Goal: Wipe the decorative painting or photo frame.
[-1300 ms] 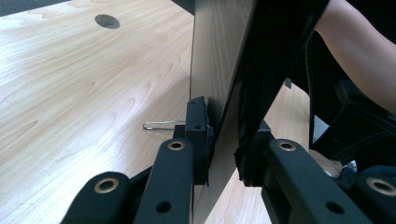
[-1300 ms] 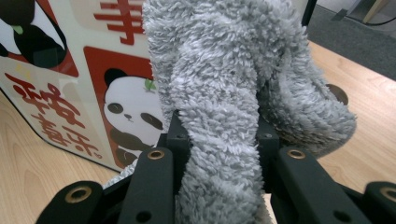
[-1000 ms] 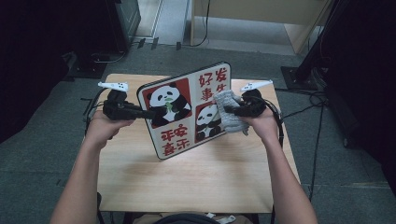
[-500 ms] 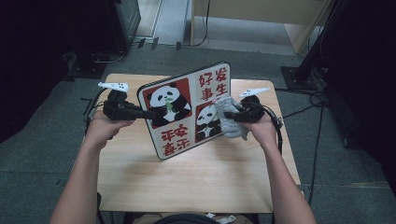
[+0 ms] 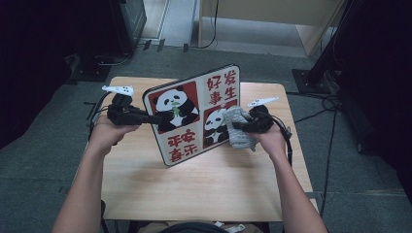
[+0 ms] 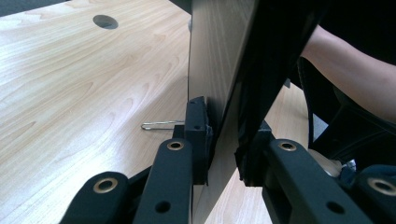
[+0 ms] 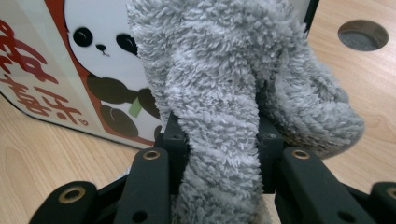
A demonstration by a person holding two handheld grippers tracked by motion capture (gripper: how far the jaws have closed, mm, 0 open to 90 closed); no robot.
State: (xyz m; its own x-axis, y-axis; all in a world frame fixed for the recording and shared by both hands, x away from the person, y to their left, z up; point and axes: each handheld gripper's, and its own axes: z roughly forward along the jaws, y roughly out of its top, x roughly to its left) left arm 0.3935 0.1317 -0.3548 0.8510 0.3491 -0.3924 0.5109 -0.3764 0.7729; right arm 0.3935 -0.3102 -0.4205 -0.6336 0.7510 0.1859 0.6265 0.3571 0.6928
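Up top, left gripper clamps the panda board's left edge, board tilted on the wooden table. Left gripper view adds a thin metal pin on the table behind. Right gripper, jaws just eased, pinches a fluffy grey cloth against the board's glossy right side.

Board on edge at mid-table, a gripper at each side.

The board stands tilted on the table, centre frame. The left gripper sits at its left edge; the right gripper, with a cloth, sits against its lower right face.
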